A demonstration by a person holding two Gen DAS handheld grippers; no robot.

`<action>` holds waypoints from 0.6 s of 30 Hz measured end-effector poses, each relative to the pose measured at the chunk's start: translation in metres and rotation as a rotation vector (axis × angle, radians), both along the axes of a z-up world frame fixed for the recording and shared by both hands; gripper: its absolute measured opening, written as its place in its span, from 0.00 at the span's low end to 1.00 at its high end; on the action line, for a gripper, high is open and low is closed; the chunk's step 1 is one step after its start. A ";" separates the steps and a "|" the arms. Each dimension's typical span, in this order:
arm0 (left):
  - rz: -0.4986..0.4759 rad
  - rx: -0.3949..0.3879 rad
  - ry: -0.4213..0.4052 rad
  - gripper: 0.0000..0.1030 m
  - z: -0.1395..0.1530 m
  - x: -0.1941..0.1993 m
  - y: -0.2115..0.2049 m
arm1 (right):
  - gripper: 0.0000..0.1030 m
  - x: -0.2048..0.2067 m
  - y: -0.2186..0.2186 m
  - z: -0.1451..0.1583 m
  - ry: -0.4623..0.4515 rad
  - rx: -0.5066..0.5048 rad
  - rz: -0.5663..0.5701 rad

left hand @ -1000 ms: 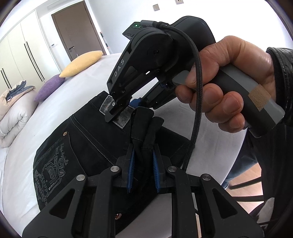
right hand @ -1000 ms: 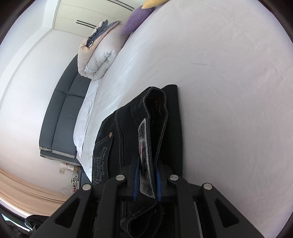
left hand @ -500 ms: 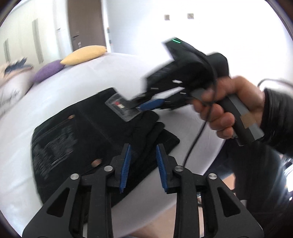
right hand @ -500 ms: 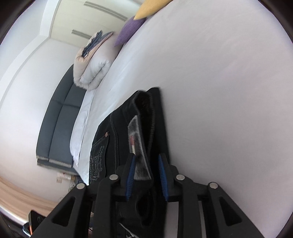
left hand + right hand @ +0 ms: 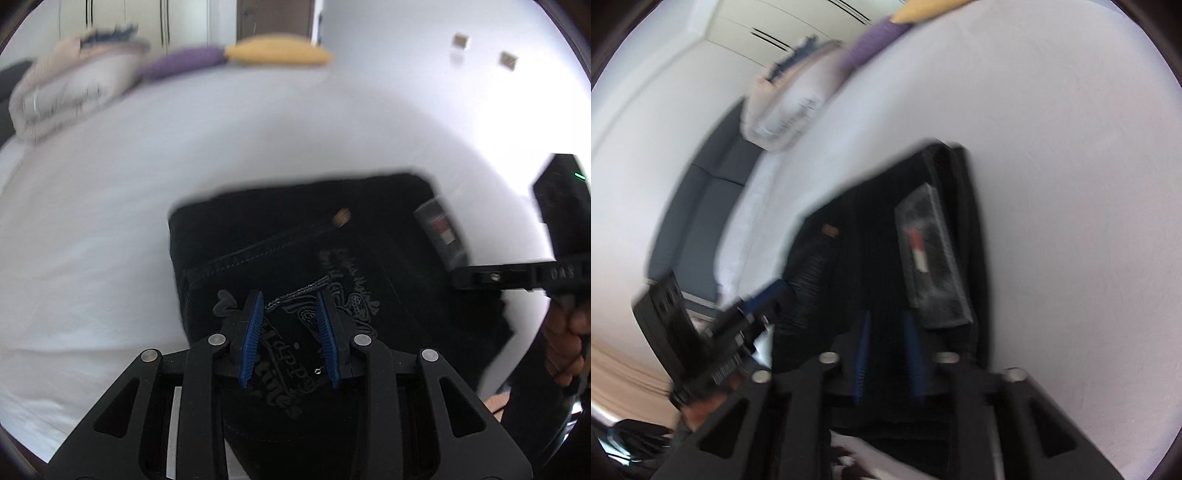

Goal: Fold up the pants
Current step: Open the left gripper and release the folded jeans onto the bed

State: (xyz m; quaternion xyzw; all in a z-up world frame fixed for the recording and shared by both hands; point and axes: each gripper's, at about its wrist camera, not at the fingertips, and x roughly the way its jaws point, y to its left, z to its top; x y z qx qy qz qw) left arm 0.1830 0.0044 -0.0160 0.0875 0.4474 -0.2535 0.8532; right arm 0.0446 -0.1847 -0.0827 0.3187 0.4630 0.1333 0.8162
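My left tongs (image 5: 290, 336) had just opened and let go of the fold they pinched a second ago, then swung over the embroidered pocket, holding nothing. My right tongs (image 5: 886, 354) had been closing; the blur showed the pads slightly apart, grip unclear. The pants (image 5: 295, 236) lay folded on the bed (image 5: 110, 221), label (image 5: 441, 230) at 3 o'clock, so the fold looked finished. Pillows (image 5: 277, 50) sat at 12.

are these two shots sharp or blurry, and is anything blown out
Left wrist view: motion-smeared pillows and pants, left gripper fairly crisp, wall at right blown out. Right wrist view: blurrier overall, pants label and the other gripper streaked, white bed evenly bright; fisheye bends both.
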 end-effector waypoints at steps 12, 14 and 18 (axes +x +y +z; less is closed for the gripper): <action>-0.002 0.010 -0.135 0.27 -0.022 -0.067 0.008 | 0.00 -0.055 0.007 -0.008 -0.138 -0.093 -0.054; -0.001 -0.003 -0.141 0.27 -0.023 -0.075 0.011 | 0.00 -0.063 0.008 -0.008 -0.158 -0.118 -0.066; -0.021 -0.041 -0.155 0.28 -0.009 -0.103 0.025 | 0.03 -0.083 0.004 -0.002 -0.169 -0.135 -0.084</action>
